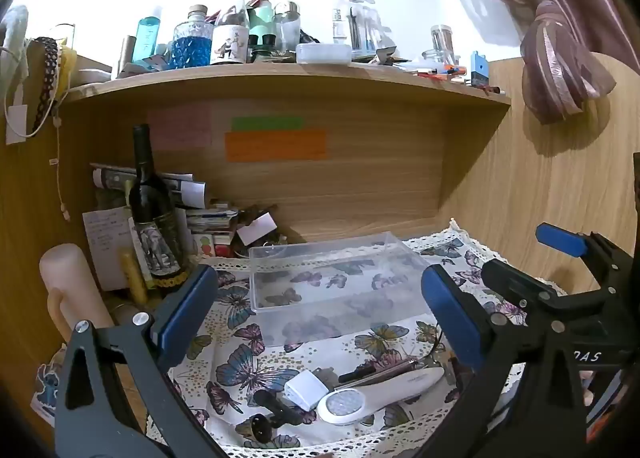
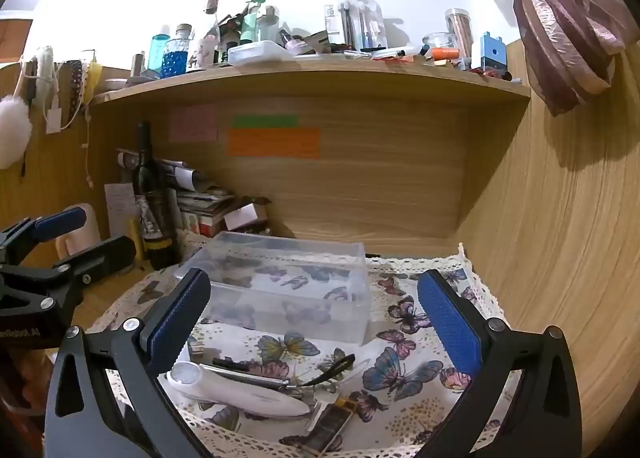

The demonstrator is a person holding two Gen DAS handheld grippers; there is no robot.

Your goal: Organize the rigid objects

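Note:
A clear plastic box [image 1: 340, 278] stands empty on a butterfly-print cloth [image 1: 248, 366]; it also shows in the right wrist view [image 2: 288, 286]. In front of it lie a white handheld device with a round head [image 1: 376, 394] [image 2: 240, 390], a small white block [image 1: 306, 388], a black cylinder [image 1: 276, 406], a slim metal pen [image 1: 384, 372] [image 2: 248, 374] and a small dark bottle [image 2: 332, 424]. My left gripper [image 1: 320, 314] is open and empty above the items. My right gripper [image 2: 316, 318] is open and empty; it also shows in the left wrist view [image 1: 532, 262].
A dark wine bottle [image 1: 154, 218], a pale pink candle [image 1: 68, 290] and stacked papers [image 1: 200, 214] crowd the back left corner. A shelf [image 1: 280, 76] above holds several bottles. Wooden walls close in behind and on the right [image 2: 560, 238].

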